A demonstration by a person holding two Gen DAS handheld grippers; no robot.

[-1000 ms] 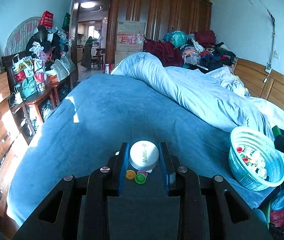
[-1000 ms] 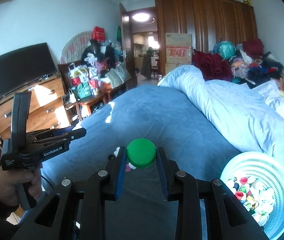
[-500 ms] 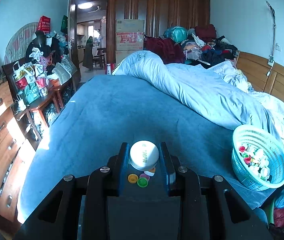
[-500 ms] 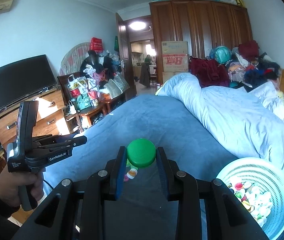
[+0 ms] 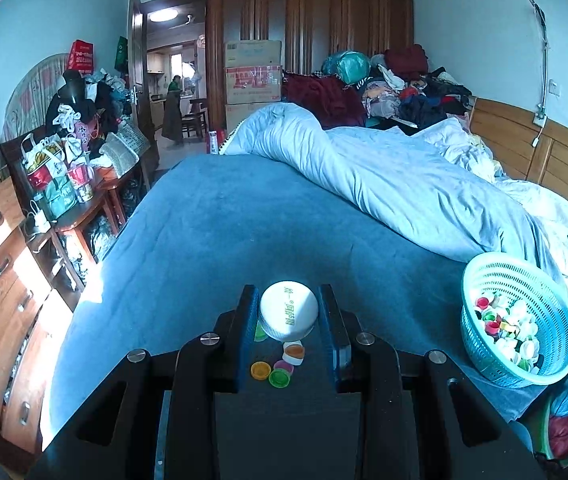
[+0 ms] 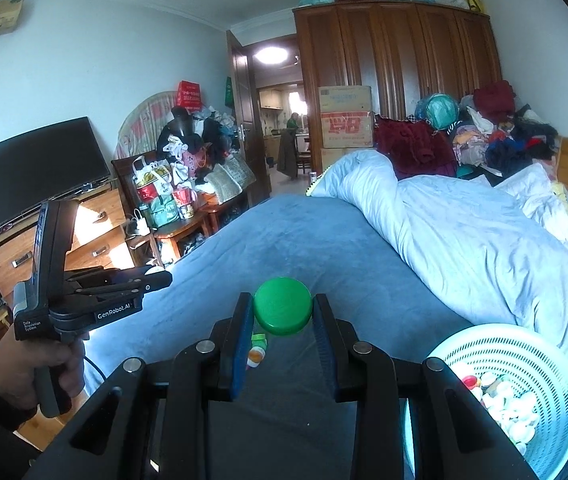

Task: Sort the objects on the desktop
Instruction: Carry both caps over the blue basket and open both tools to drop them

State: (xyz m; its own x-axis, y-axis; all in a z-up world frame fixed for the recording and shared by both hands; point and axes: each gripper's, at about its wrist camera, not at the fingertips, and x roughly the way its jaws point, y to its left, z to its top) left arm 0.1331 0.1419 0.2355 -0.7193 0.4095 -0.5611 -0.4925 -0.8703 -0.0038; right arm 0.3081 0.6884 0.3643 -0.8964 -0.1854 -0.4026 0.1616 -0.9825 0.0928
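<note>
My left gripper is shut on a white lid with green print, held above the blue bedspread. Under it lie several small caps, yellow, green, pink and orange. My right gripper is shut on a green cap; more small caps lie below it. A turquoise basket holding several caps sits at the bed's near right edge, and its rim shows at lower right in the right wrist view. The left gripper shows from the side there, in a person's hand.
A rumpled pale-blue duvet covers the bed's right half. A wooden headboard runs along the right. Drawers, a television and a cluttered side table line the left. A wardrobe and cartons stand behind.
Both grippers have risen a little with their caps still held. The basket and the loose caps now sit lower in both views.
</note>
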